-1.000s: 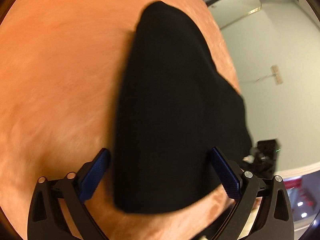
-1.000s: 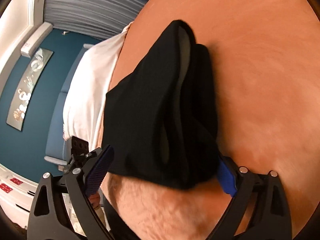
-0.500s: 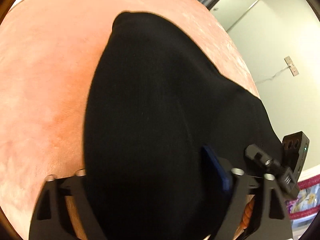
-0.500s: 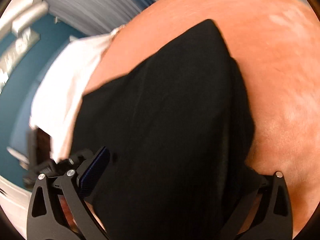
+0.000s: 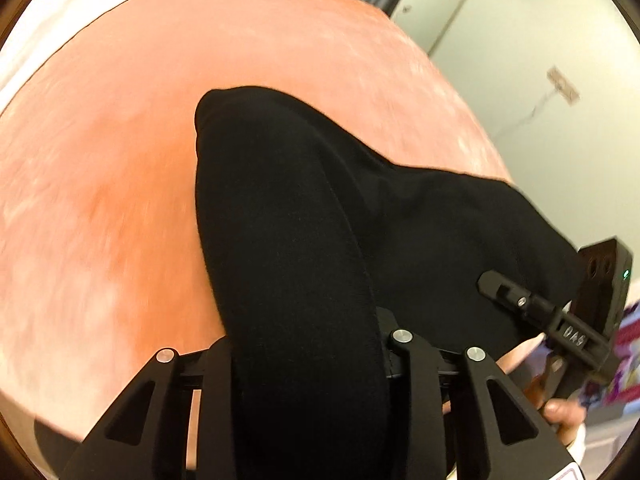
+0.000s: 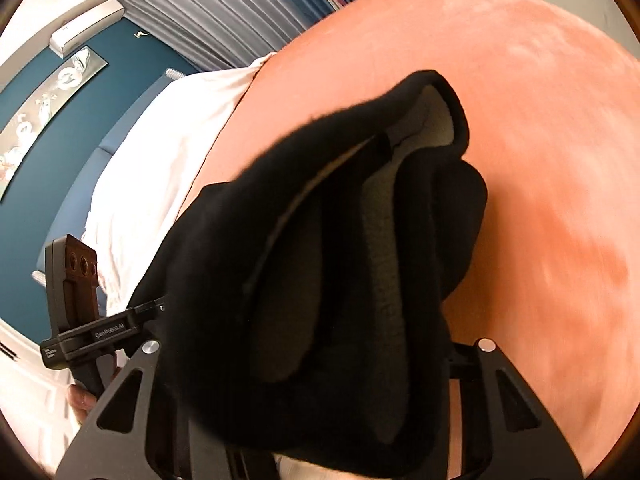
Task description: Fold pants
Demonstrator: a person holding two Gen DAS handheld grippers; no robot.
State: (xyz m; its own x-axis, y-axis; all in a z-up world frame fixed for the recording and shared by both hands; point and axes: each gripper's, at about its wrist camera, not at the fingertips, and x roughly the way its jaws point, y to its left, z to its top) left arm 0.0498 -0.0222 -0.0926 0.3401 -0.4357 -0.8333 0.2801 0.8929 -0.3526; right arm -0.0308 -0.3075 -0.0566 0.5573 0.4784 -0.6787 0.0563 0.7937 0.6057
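Black fleecy cloth fills the near field of both wrist views: the pants (image 5: 304, 264), bunched thick, run up out of the left gripper (image 5: 308, 344) and likewise out of the right gripper (image 6: 320, 368). Both sets of jaws have just been closing, and in each view the cloth sits squarely between the fingers and hides the pads, so each reads as clamped on a fistful of the garment. The near end is raised, draping from the two grips, while the far end trails down onto the orange blanket (image 5: 120, 160). I judge this to be the fold in mid-course: one end gathered at two points and ready to be carried over the rest. The next move would call for both hands travelling together, level with each other, so the lifted edge lands square on the far part. By count: one pair of pants, two grippers, one blanket. Beyond the blanket lies one white sheet (image 6: 168, 152), then a blue wall and grey curtain.
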